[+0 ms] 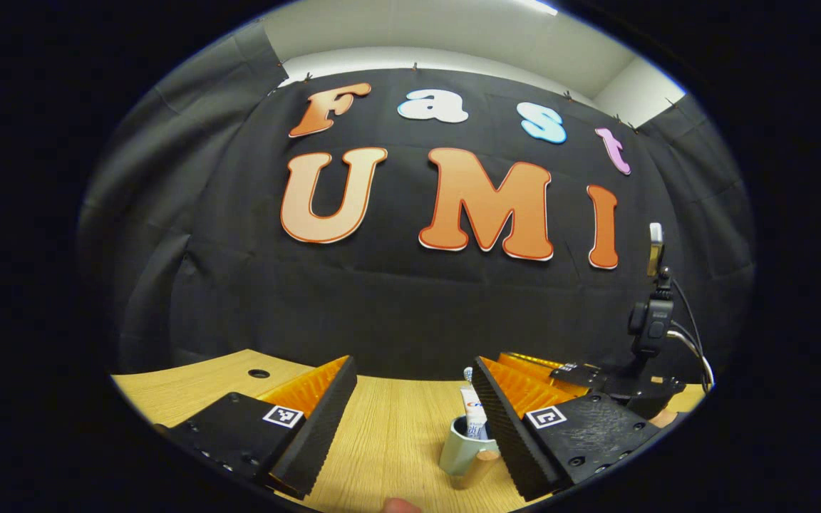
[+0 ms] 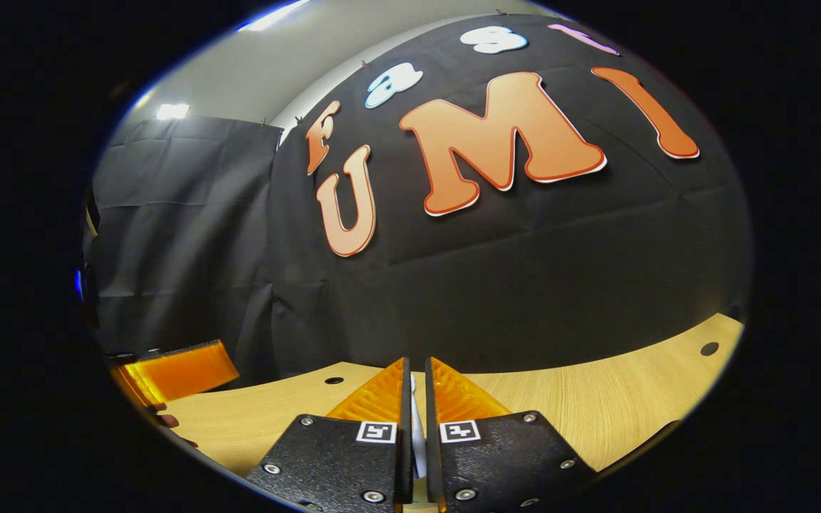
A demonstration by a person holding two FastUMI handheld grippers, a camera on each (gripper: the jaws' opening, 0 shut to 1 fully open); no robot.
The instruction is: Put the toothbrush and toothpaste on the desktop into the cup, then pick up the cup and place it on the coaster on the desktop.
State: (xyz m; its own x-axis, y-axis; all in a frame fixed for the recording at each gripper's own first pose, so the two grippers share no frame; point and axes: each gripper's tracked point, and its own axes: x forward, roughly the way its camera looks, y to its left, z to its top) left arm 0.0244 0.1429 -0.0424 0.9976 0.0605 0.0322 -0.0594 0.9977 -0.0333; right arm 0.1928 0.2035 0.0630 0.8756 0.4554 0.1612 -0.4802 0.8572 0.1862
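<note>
**Toothpaste in the cup, thin white stick pinched**

The left gripper [image 1: 410, 413] gapes wide over the grained wooden desk [image 1: 389, 434], holding nothing. Between its ribbed fingers stands a smooth, pale green cup [image 1: 462, 447] with the toothpaste [image 1: 473, 413] tube upright inside. The right gripper [image 2: 416, 399] is nearly closed on a thin white object [image 2: 418, 434], likely the toothbrush.

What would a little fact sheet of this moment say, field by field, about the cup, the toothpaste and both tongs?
cup: stands upright on the wooden desktop, cup
toothpaste: tube stands inside the cup
left tongs: open, cup near the right finger
right tongs: nearly closed on a thin white thing, probably the toothbrush
coaster: cannot tell
</note>
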